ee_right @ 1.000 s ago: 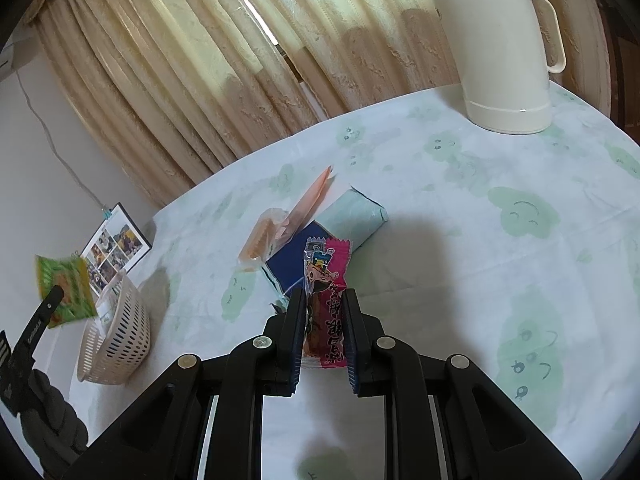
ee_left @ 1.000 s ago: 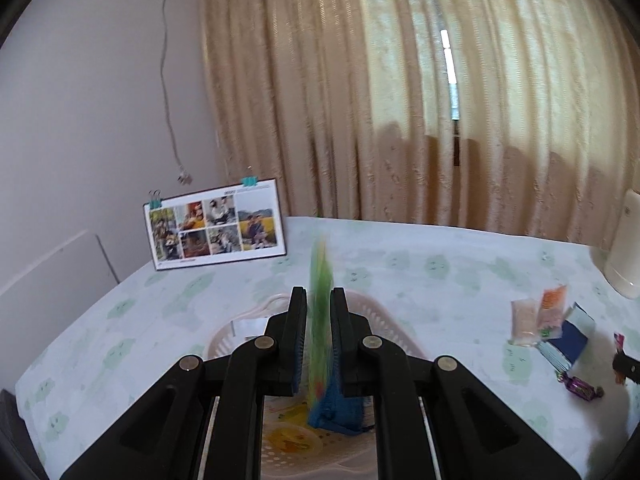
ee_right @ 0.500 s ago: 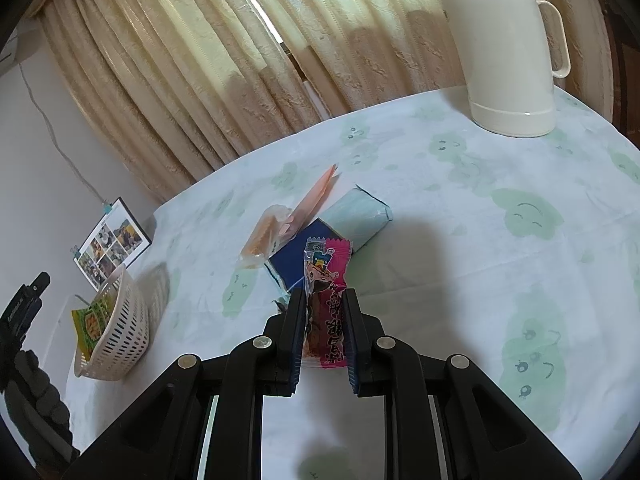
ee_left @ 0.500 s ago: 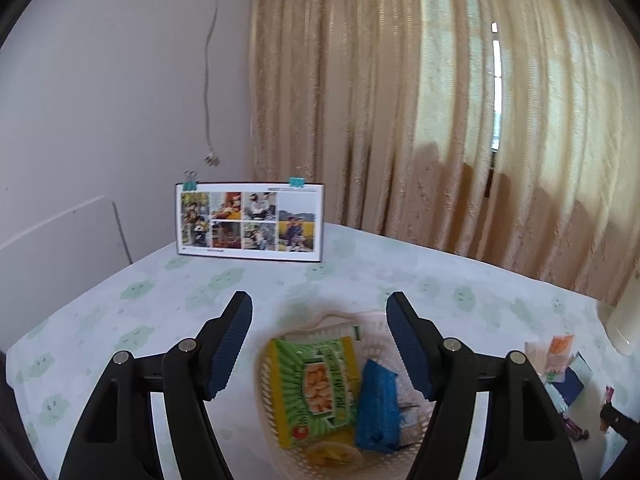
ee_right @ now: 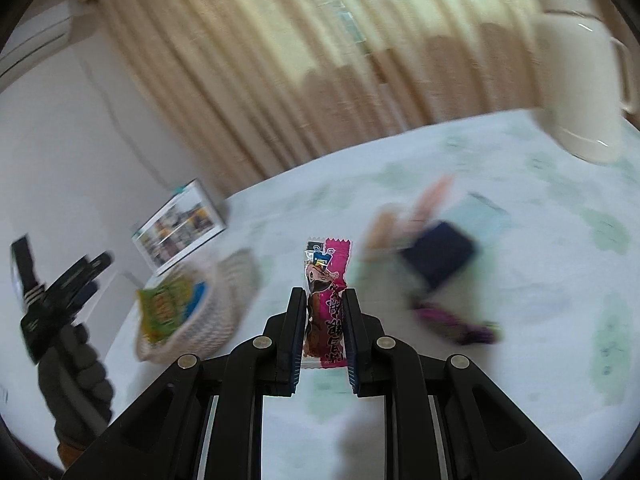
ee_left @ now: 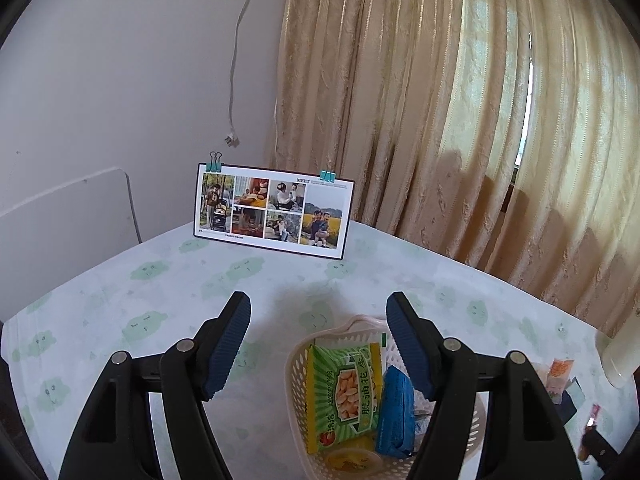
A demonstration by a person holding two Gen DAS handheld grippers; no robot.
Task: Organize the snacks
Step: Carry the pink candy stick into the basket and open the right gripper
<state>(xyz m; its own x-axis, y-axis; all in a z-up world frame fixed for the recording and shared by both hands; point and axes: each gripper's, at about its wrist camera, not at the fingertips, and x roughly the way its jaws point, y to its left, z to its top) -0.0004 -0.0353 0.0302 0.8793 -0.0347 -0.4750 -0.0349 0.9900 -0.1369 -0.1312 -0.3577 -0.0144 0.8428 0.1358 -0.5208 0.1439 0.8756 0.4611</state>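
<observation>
The left gripper point(ee_left: 318, 344) gapes empty above the basket point(ee_left: 298, 364) at lower centre, while the right gripper point(ee_right: 323, 320) pinches a pink snack point(ee_right: 326, 300), likely bound there.

One basket point(ee_left: 298, 364), three packets inside, one photo board point(ee_left: 272, 210), one flask point(ee_right: 576, 92), one pink snack point(ee_right: 326, 300)

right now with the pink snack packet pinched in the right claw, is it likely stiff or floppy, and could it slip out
The pink snack packet probably has some stiffness: its free top stands upright above the right claw rather than drooping. It looks small and thin, so likely light. Its glossy wrapper could be slippery, though the pads pinch it from both sides, so slipping seems unlikely.
</observation>
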